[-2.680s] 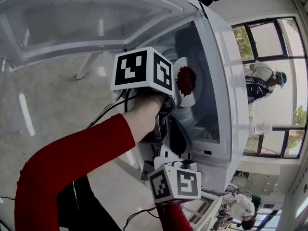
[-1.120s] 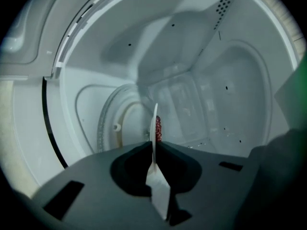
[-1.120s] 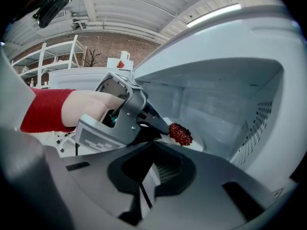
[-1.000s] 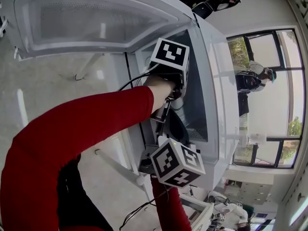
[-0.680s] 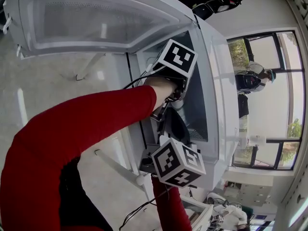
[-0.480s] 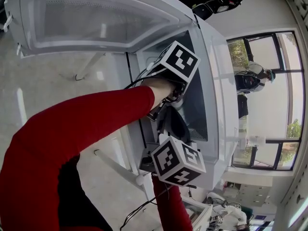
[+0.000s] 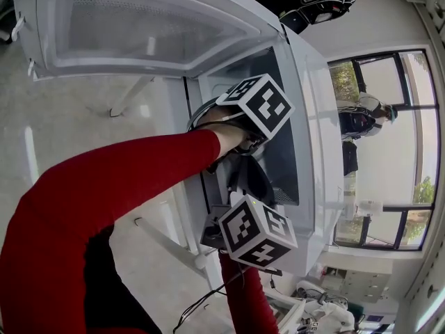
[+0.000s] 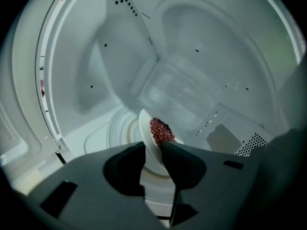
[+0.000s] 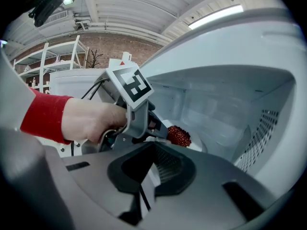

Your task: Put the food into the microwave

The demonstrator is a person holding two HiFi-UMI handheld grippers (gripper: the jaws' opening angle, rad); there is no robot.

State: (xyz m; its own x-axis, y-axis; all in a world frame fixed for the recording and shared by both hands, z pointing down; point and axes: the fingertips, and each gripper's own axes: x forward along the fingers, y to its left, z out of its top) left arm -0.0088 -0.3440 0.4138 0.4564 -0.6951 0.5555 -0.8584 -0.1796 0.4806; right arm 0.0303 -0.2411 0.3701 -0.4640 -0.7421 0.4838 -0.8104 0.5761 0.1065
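Two tongs to account for, nearest first. My right tongs wait outside the microwave, at about six o'clock from the left hand in the head view. Their jaws are together, with nothing between them.

Ahead of them, my left tongs reach in through the oven's mouth, past the door, which stands swung wide at eleven o'clock. These jaws are opening. The near rim of the white plate stands in the gap, and both pads look clear of it. The red food is heaped on that plate at twelve o'clock from the jaw tips, well inside the cavity. The plate lies over the glass turntable. Beyond it are the pale back wall and, at four o'clock, a perforated vent.

I judge this to be the release: the food is in place and the plate seems to rest on its own. Next I want the jaws wide enough to clear the rim. Then I draw the left tongs straight back along their own line, without hooking the plate and dragging it toward the mouth.
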